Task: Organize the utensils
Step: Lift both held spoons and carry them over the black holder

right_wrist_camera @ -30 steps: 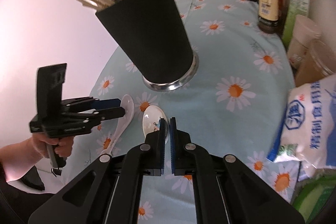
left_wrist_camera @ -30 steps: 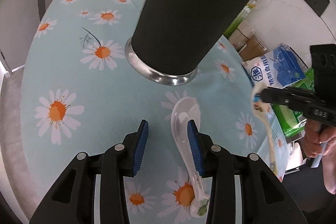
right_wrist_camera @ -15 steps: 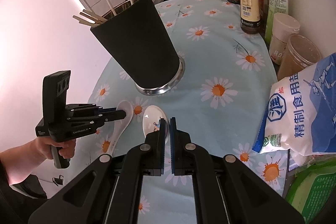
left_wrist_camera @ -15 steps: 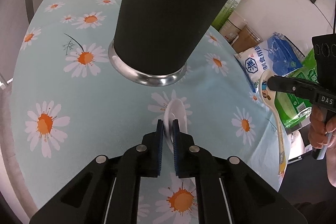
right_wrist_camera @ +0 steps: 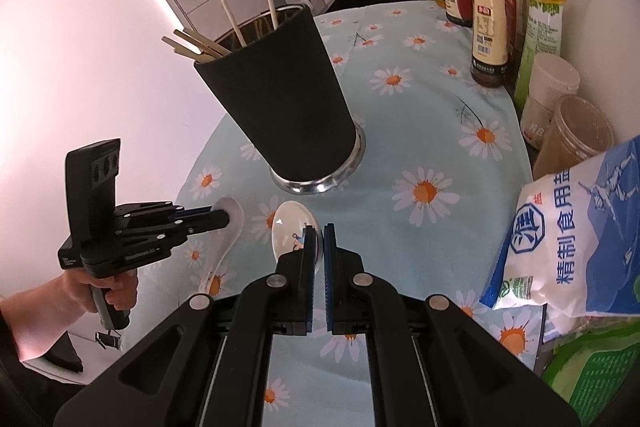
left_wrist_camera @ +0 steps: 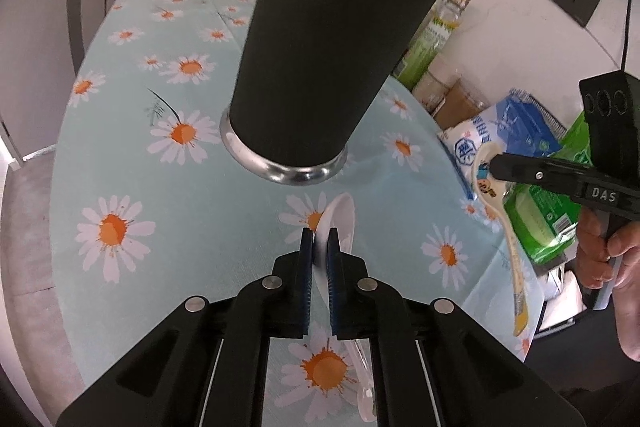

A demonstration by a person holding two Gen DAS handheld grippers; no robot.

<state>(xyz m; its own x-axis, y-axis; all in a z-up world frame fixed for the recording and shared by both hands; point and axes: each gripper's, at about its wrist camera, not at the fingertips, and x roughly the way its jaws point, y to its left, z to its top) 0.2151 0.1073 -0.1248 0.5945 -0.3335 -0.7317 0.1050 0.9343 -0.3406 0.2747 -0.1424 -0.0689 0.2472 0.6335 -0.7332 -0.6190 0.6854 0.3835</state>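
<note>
left tool (left_wrist_camera: 319, 243) – clamped on white spoon (left_wrist_camera: 338, 217), bowl edge-up, raised off desk (left_wrist_camera: 180, 227), aimed at black holder (left_wrist_camera: 320, 75) | right tool (right_wrist_camera: 319, 241) – clamped on printed spoon (right_wrist_camera: 290, 233), level, handle hanging down | left hand (right_wrist_camera: 108, 289) low on grip | holder upright mid-desk, chopsticks (right_wrist_camera: 200, 45) inside
</note>
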